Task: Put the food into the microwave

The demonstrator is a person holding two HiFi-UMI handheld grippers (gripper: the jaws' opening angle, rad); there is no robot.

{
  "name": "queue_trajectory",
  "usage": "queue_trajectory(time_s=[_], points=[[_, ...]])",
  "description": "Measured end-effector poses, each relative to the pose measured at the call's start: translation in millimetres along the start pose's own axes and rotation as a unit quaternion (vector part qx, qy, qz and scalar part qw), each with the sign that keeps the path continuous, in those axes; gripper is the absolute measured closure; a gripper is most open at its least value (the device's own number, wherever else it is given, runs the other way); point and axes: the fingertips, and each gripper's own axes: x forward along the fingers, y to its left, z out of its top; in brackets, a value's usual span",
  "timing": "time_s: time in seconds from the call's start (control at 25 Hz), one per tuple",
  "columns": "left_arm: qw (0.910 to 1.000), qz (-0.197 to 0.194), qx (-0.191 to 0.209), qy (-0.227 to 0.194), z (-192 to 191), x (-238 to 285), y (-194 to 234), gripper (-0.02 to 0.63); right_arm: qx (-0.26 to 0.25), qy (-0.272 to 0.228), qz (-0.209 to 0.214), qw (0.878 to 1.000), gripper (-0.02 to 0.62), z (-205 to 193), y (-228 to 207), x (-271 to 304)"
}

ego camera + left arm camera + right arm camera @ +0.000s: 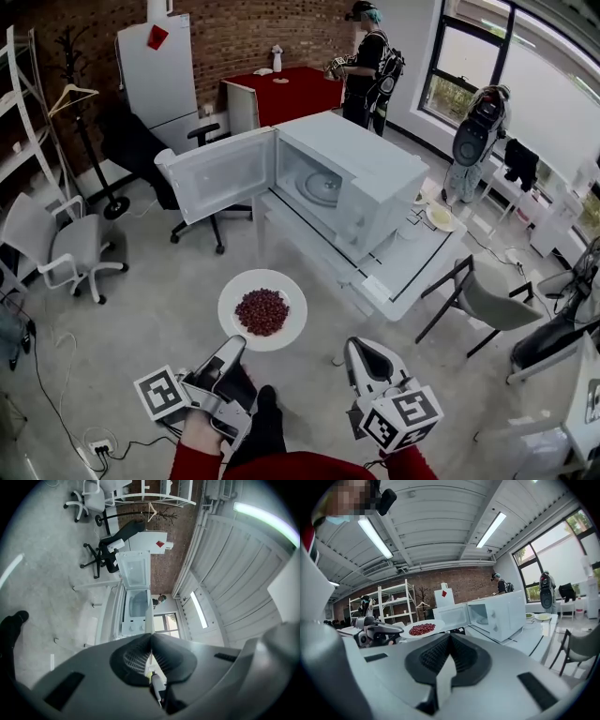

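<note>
The left tool (239, 345) is clamped tight on the near rim of a white plate (232, 305), its jaws turned so they pinch the rim from above and below. That grip keeps the plate flat, so the heap of small red food (262, 312) stays in the middle. In the left gripper view the rim shows as a thin pale strip (149, 620) running out from between the closed pads.

The plate hangs over the floor, well short of the microwave (375, 173), which stands on the white bench (422, 258) farther off. The microwave's door (220, 173) is swung wide to the left and the glass turntable (321, 187) inside is bare, so the way in looks ready.

The right tool (361, 352) rides just right of the plate with its jaws together and nothing in them, probably kept free for the door.

No brand or wording can be read. The cubes (161, 394) on the tools carry only black-and-white square patterns, and the far white cabinet (164, 75) carries a plain red diamond (157, 36).
</note>
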Motion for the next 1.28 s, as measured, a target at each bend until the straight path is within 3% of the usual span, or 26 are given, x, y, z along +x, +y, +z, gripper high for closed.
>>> queue_trajectory(time_s=[0.52,1.28], points=[[0.9981,0.0,-0.006,0.062,113.8,101.1,0.8,0.591,0.015,0.025,-0.036,0.999,0.581,26.1,-2.4,136.4],[0.9929,-0.006,-0.023,0.116,123.9,187.5,39.4,0.591,0.011,0.058,-0.082,0.995,0.581,13.2,-37.2,184.8]])
